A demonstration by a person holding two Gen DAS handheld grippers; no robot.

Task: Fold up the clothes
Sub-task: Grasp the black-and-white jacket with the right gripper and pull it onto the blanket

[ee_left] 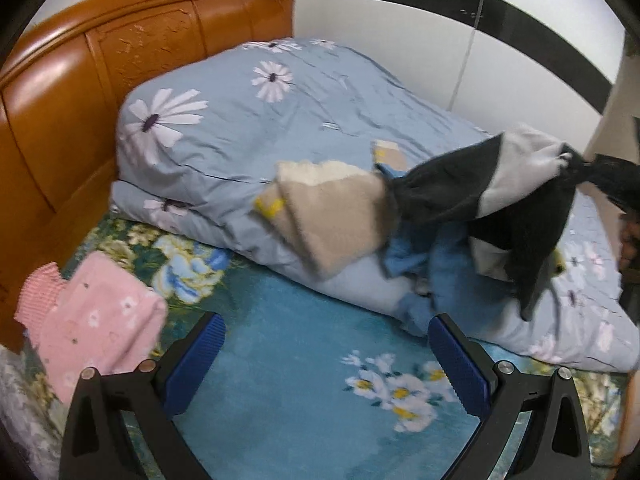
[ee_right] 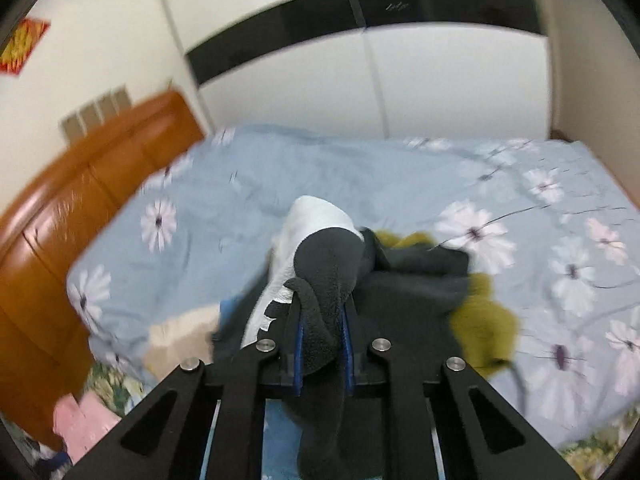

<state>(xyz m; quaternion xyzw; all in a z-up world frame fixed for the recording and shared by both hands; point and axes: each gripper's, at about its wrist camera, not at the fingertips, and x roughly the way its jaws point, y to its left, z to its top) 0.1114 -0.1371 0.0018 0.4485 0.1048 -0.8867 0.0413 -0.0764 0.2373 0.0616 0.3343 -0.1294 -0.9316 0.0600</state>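
Lifting the dark fleece garment [ee_right: 332,264] off the quilt [ee_left: 320,100] with your right tool [ee_right: 322,320] clamped on it.
Carry it toward six o'clock onto the open bedsheet [ee_left: 280,320]; your left tool [ee_left: 324,344], spread wide and holding nothing, should catch the hanging hem.

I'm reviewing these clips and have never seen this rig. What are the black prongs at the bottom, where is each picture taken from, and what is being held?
The prongs are handheld two-finger grippers, each with a camera looking along its fingers. The left gripper is open and empty over the floral bedsheet. The right gripper is clamped on a dark grey and white fleece garment, lifted above the blue daisy quilt. On the bed also lie a pink garment, a beige one and a blue one.
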